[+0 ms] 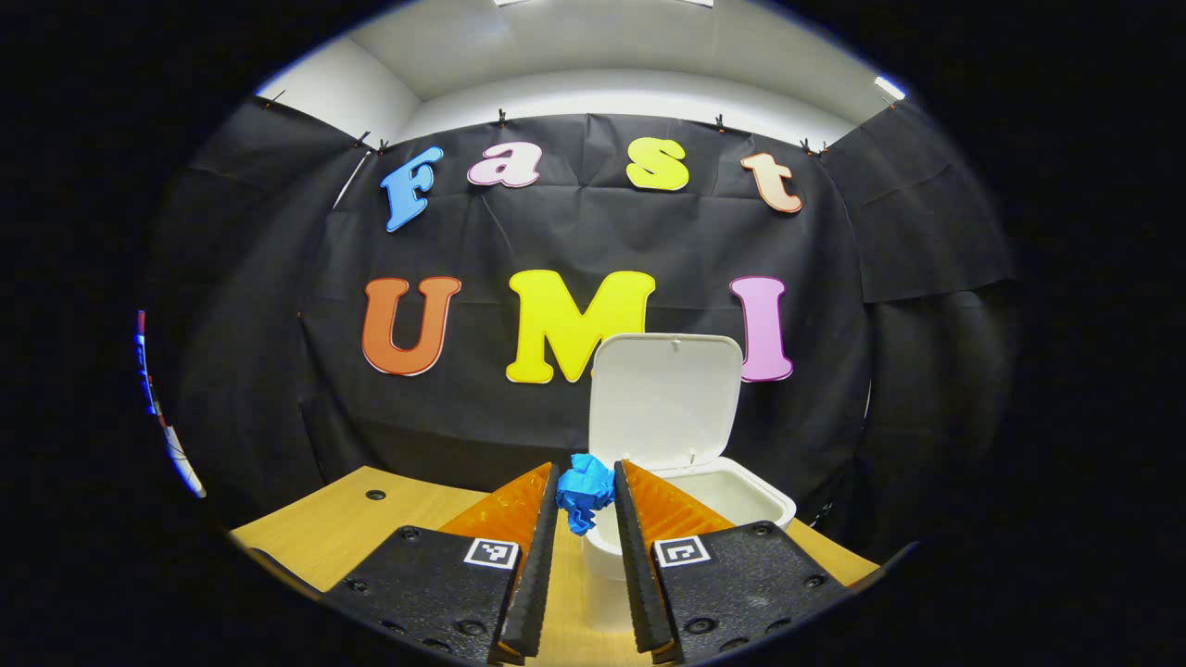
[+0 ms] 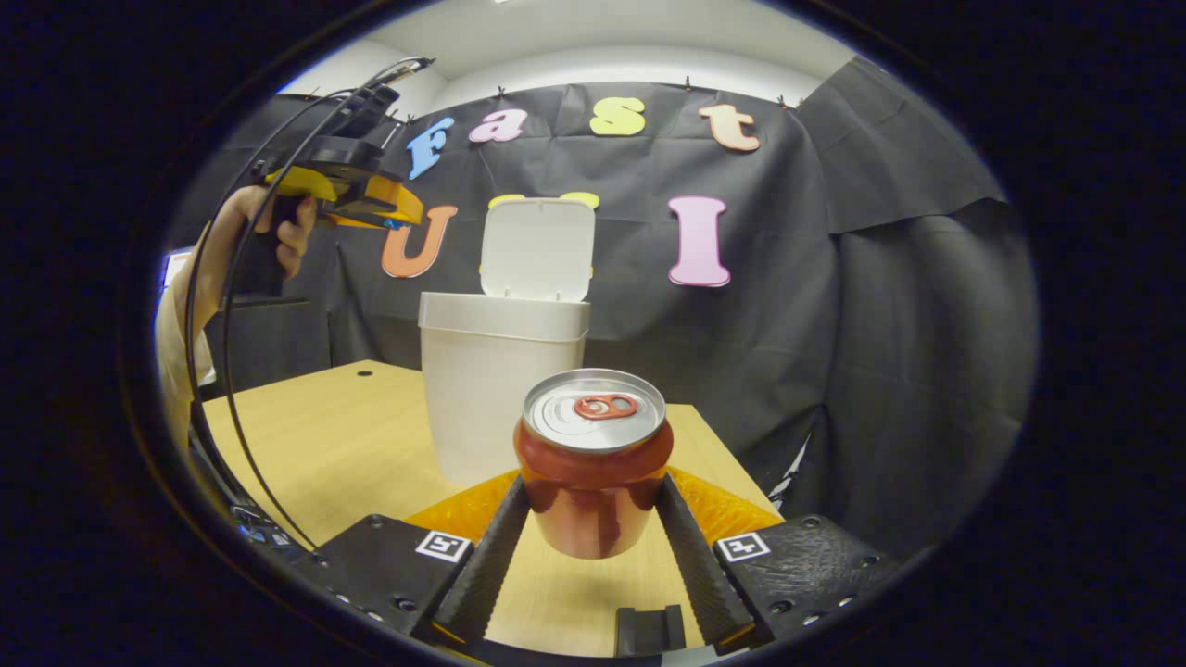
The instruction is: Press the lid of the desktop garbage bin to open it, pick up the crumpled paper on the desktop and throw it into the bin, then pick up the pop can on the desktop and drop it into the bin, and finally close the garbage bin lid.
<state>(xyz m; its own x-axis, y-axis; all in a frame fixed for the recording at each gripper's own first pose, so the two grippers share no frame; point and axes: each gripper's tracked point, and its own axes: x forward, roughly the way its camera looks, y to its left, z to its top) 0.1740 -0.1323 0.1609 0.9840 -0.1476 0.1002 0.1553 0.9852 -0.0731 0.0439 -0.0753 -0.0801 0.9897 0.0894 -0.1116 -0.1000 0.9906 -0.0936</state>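
The blue crumpled paper [image 1: 585, 497] is pinched between the fingertips of my left gripper [image 1: 586, 477], held just in front of and above the near rim of the white bin [image 1: 741, 496]. The bin's lid [image 1: 667, 398] stands upright and open. In the right gripper view, a red pop can [image 2: 593, 463] with a silver top sits upright between the fingers of my right gripper [image 2: 593, 486], which press on both its sides. Behind the can stands the bin [image 2: 500, 398] with its lid [image 2: 539, 250] raised. The left gripper [image 2: 357, 190] hangs high to the bin's left, held by a hand [image 2: 269, 232].
The bin stands near the far right corner of a wooden table [image 2: 324, 445]. A small dark hole [image 1: 375, 495] marks the tabletop at the back left. Black cloth closes off the booth behind and to the right of the table.
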